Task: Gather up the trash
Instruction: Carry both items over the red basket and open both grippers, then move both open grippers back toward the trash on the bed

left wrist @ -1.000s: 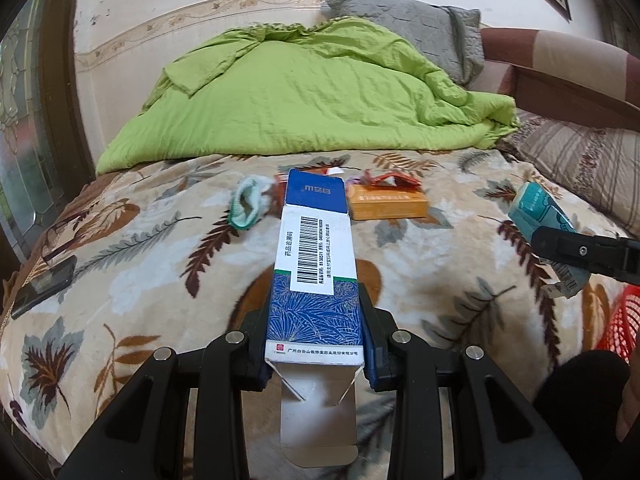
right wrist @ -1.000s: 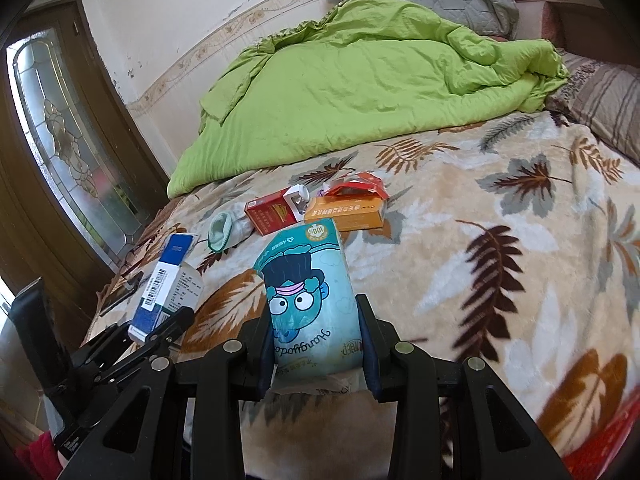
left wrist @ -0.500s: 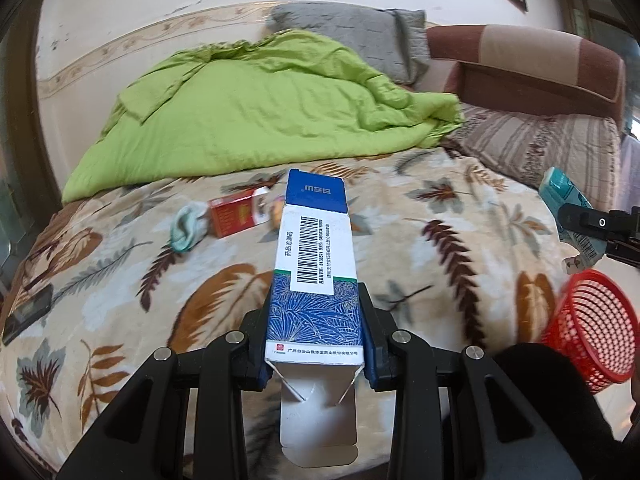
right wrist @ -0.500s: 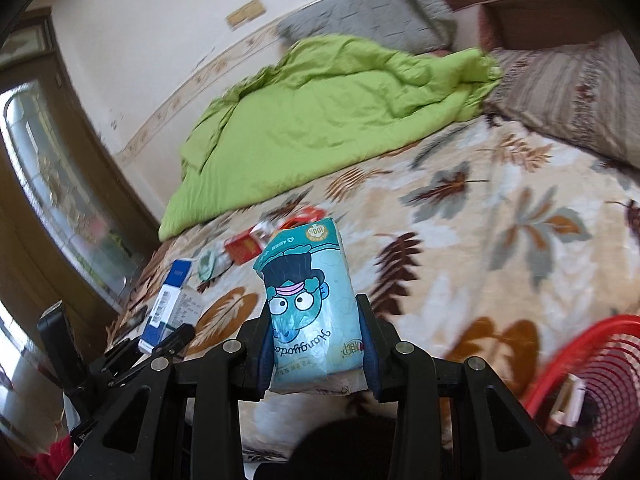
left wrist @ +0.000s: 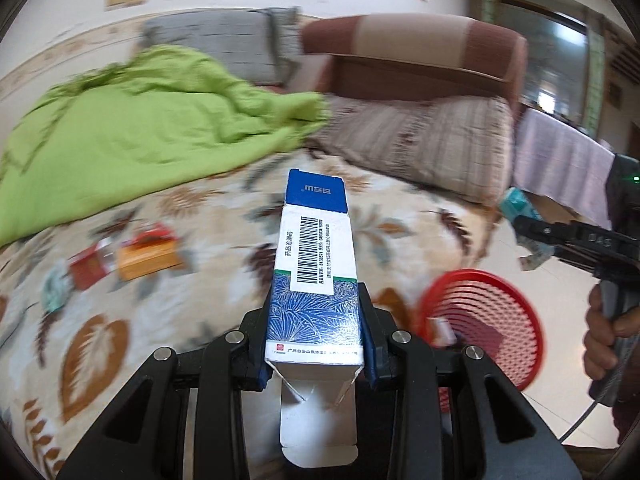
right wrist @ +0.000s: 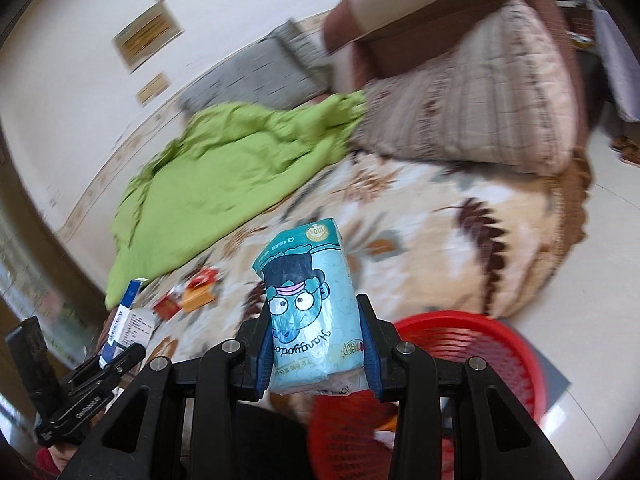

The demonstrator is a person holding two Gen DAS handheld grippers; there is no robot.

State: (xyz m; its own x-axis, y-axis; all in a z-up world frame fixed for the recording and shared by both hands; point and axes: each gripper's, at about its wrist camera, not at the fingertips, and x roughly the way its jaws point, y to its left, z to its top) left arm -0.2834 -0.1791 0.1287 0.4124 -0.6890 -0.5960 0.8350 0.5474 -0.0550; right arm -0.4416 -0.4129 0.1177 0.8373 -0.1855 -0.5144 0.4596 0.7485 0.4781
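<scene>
Trash is held in both tongs above a bed (left wrist: 224, 208) whose leaf-patterned blanket fills most of each view. A crumpled green quilt (left wrist: 132, 136) lies across the far side of the bed, with a grey pillow (left wrist: 216, 48) behind it against the wall and a striped brown cushion (left wrist: 420, 148) beside it at the padded headboard. On the pale floor by the bed's edge stands a red mesh basket (right wrist: 460, 344), with a few scraps inside it — too blurred to name.

The left tongs (left wrist: 316, 344) are clamped on a tall blue-and-white carton (left wrist: 316, 264), its barcode face up and its near flap hanging open below the jaws; the blue pads press both long sides. From this view the basket sits lower right of the carton, close to it.

The right tongs (right wrist: 316, 356) are closed on a teal tissue pack (right wrist: 308, 300) printed with a cartoon face, squeezed between the blue pads — the basket's rim shows just below and right of it.

Still on the blanket, well apart from both tongs, lie an orange box (left wrist: 148, 256) and a red box (left wrist: 88, 268) touching side by side, and a small teal wrapper (left wrist: 54, 292) just beyond the red one. All three are blurred.
</scene>
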